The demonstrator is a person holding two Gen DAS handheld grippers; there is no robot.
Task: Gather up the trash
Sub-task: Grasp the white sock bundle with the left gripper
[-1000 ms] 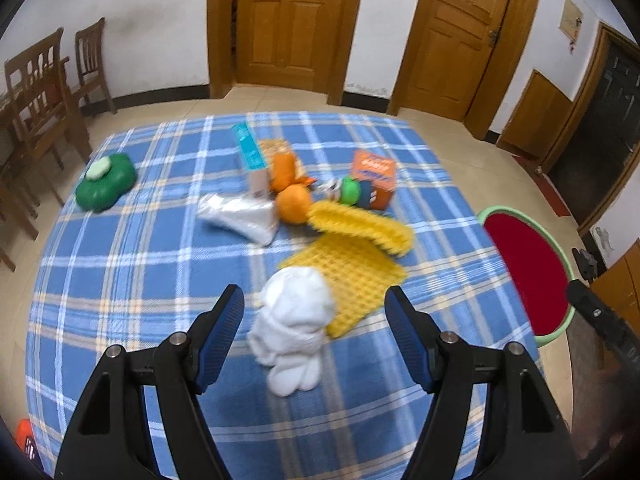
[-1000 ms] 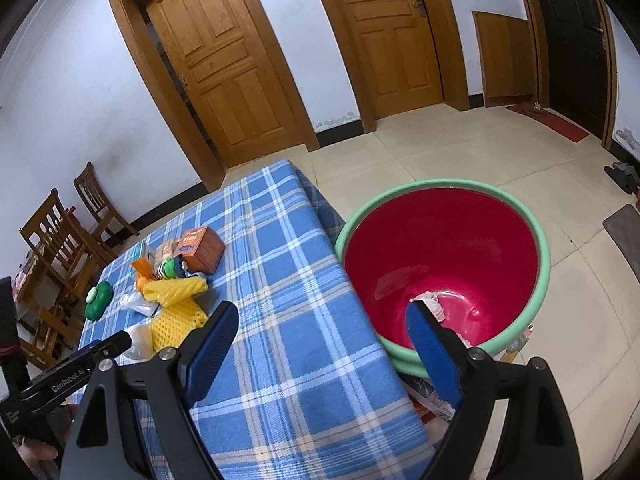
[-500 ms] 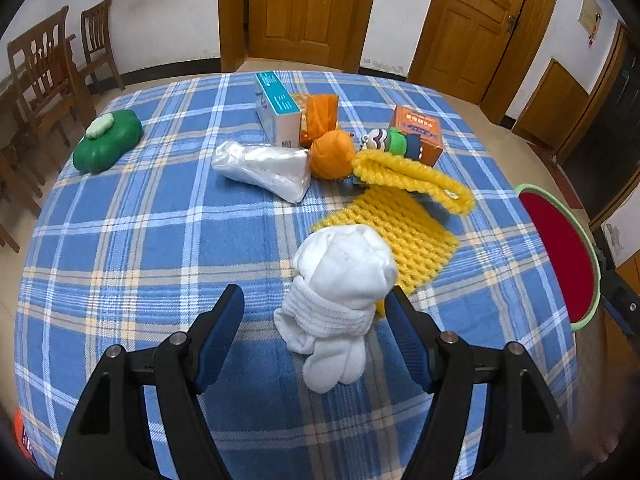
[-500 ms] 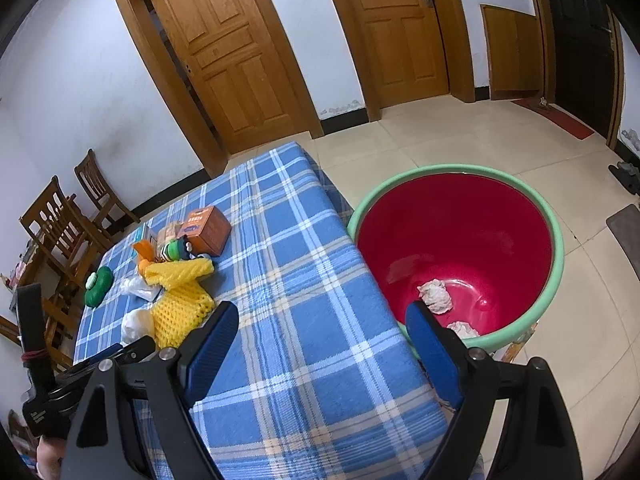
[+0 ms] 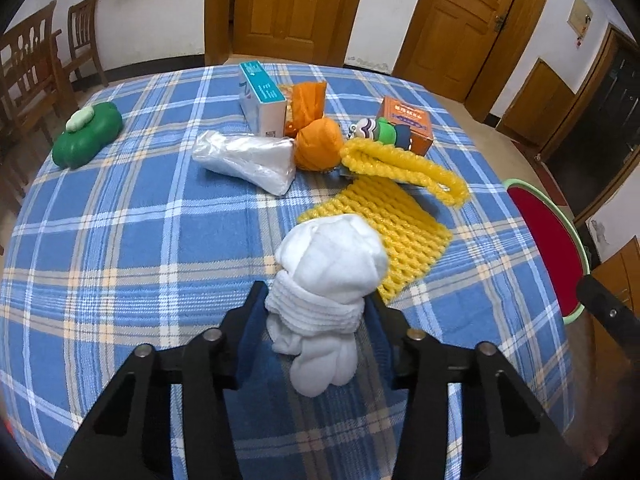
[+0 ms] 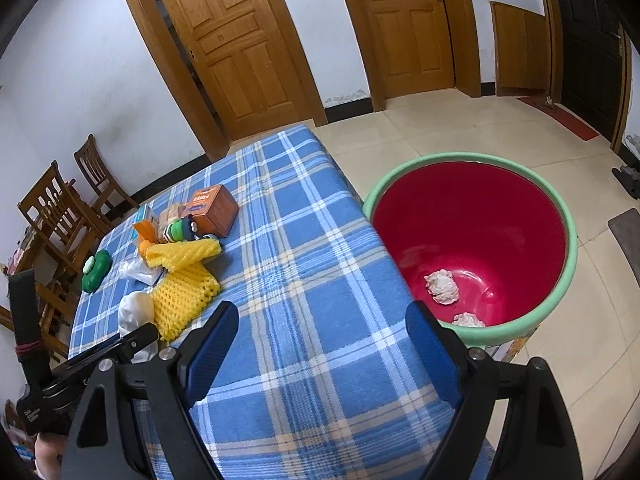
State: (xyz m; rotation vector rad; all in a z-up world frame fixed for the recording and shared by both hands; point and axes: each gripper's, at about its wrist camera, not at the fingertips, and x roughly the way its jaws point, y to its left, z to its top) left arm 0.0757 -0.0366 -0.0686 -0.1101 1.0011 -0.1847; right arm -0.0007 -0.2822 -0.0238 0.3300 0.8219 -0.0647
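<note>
Blue plaid cloth-covered surface [image 5: 120,240], wooden doors behind. Item: rolled white sock bundle [image 5: 328,276], beside the yellow foam fruit net [image 5: 384,216]; my left gripper [image 5: 316,312] has its fingers pressed against both sides of it. Item: red plastic tub with green rim [image 6: 472,240], on the floor by the surface, containing two crumpled white paper wads [image 6: 442,287]. My right gripper [image 6: 320,344]: fingers spread wide, holding nothing.

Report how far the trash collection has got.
Done: two crumpled paper wads lie in the red tub. In hand: the left tool is shut on the white sock bundle. Left: yellow foam net, plastic bag and other items. The right tool is open.
</note>
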